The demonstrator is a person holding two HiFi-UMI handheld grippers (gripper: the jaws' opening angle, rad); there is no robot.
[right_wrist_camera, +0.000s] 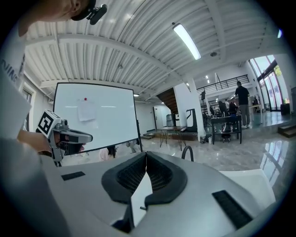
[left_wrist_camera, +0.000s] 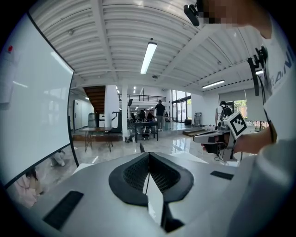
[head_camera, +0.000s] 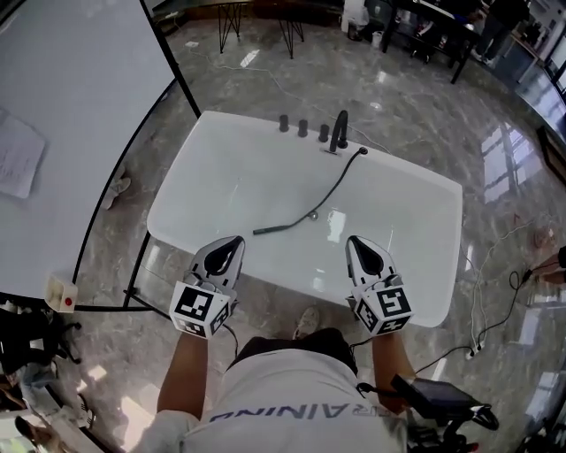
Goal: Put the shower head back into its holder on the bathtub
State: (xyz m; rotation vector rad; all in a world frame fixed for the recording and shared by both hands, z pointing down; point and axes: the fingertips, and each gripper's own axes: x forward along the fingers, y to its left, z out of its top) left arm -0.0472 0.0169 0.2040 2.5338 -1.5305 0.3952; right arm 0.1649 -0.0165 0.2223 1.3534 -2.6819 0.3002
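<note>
While both tools are held over the near rim of the white bathtub (head_camera: 177,212), the shower head (head_camera: 270,230) lies loose on the tub floor, ahead of the left tool (head_camera: 232,243) and apart from it. Its dark hose (head_camera: 340,177) runs across the tub floor from the head to the far rim, where it meets the fittings. Those fittings stand in a row: three dark knobs (head_camera: 302,128) and a curved spout (head_camera: 340,128); which of them is the holder cannot be told. The left tool (left_wrist_camera: 149,155) is clenched, jaw tips meeting with nothing between them. The right tool (head_camera: 357,243) is likewise clenched on nothing, as its own view (right_wrist_camera: 146,155) confirms. The near rim of the tub lies between both tools and the shower head. A whiteboard (head_camera: 71,106) on a black frame stands close beside the tub's left side, with a sheet of paper (head_camera: 18,155) on it. The marble floor (head_camera: 495,159) to the right carries a loose cable (head_camera: 495,301). Dark tables (head_camera: 424,22) and people stand well beyond the tub.
</note>
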